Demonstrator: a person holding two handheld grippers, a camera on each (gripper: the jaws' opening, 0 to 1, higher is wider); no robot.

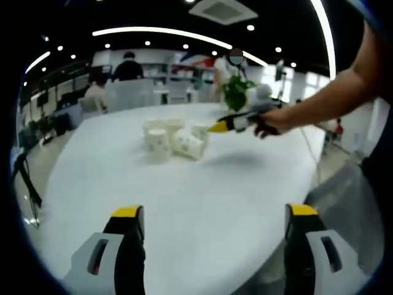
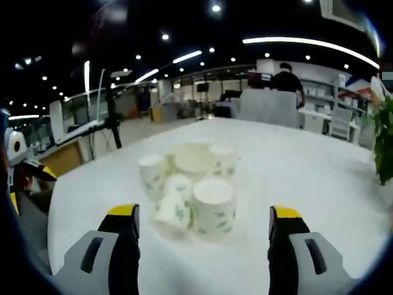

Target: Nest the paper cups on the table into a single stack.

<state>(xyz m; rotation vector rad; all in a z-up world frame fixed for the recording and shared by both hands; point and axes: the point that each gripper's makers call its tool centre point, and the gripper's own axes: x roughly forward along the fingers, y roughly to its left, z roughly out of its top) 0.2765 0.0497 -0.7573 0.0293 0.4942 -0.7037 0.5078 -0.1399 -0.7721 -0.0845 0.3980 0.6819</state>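
**A:** Where do things stand, starting on the left?

**B:** In the left gripper view the left gripper (image 1: 215, 224) hangs over the near part of the white table (image 1: 184, 203), jaws spread wide with nothing between them. The paper cups (image 1: 174, 141) sit in a loose cluster far across the table, well apart from it. To their right a person's hand (image 1: 276, 121) brings the right gripper (image 1: 216, 127) in, its yellow tip just beside the rightmost cup.

**A:** And from the right gripper view?

**B:** The right gripper (image 2: 202, 222) is also released, jaws wide and holding nothing. The cluster (image 2: 193, 181) lies just ahead of it: upside-down cups (image 2: 213, 206) nearest, one tipped-over cup (image 2: 173, 209) leaning to their left, more standing behind. Nothing is nested yet.

**A:** So how should the first pick go?

**B:** My judgement: take an outer cup, not one from the middle, since they crowd together and a wide jaw may knock its neighbours. Close gently on the wall; thin paper will likely crush. The cups face different ways, so each must be turned to match before it slides over or into the next.

**A:** Any writing or brand?

**B:** The cups carry a green leafy print; whether there is lettering is too blurred to tell.
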